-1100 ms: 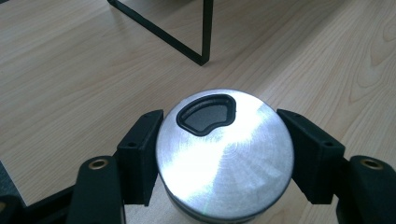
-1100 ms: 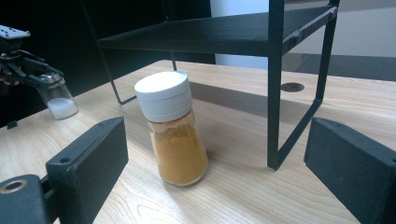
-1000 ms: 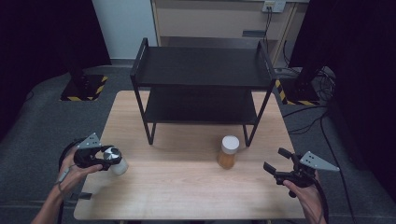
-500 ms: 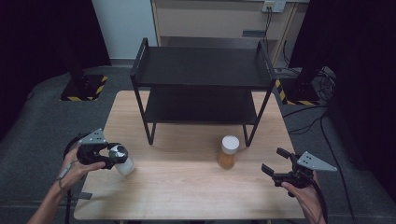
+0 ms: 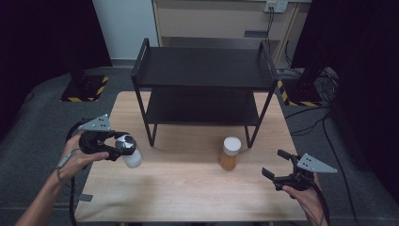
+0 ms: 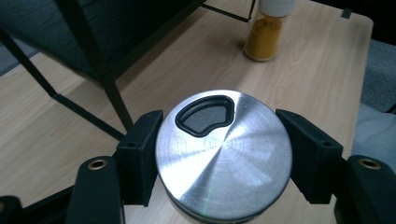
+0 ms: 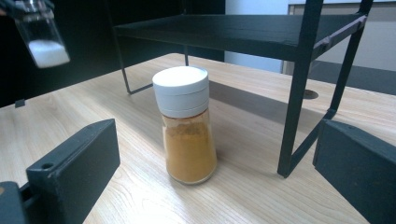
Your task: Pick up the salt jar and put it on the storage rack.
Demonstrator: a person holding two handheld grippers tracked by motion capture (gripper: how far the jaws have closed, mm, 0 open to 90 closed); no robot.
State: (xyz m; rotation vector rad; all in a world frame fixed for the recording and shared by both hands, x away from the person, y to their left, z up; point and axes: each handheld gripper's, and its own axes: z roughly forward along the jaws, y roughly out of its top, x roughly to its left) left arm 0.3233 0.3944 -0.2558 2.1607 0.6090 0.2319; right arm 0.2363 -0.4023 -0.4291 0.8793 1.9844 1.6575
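Between my left jaws sits the salt shaker [image 5: 129, 151], clamped by the sides just under its metal lid; the left gripper [image 6: 215, 158] view looks straight down on that lid, pads tight on either side. Shaker is clear of the tabletop [image 5: 188, 193], at the left edge, tilted a bit with its white salt showing low in the glass. Its long axis runs roughly up and down, crossing the jaws' line.

Right gripper [image 5: 282, 165] rests at the near right corner, jaws wide and holding nothing; they have just been opening, with nothing between them. Straight ahead of those jaws, near but not touching, the spice jar [image 7: 187, 123] stands upright on the tabletop, white cap up, orange powder inside. It stands just in front of the black rack's [image 5: 202, 80] front right leg.

Key relation: spice jar lies ahead of my right jaws and well apart from the left, so right hand is plainly the nearer one for it. Jar's axis is vertical, jaws come in level, so a side grip on the body fits. Rack leg stands close to the jar, so I'd judge that jaw risks clipping it going in. Both rack shelves look bare.
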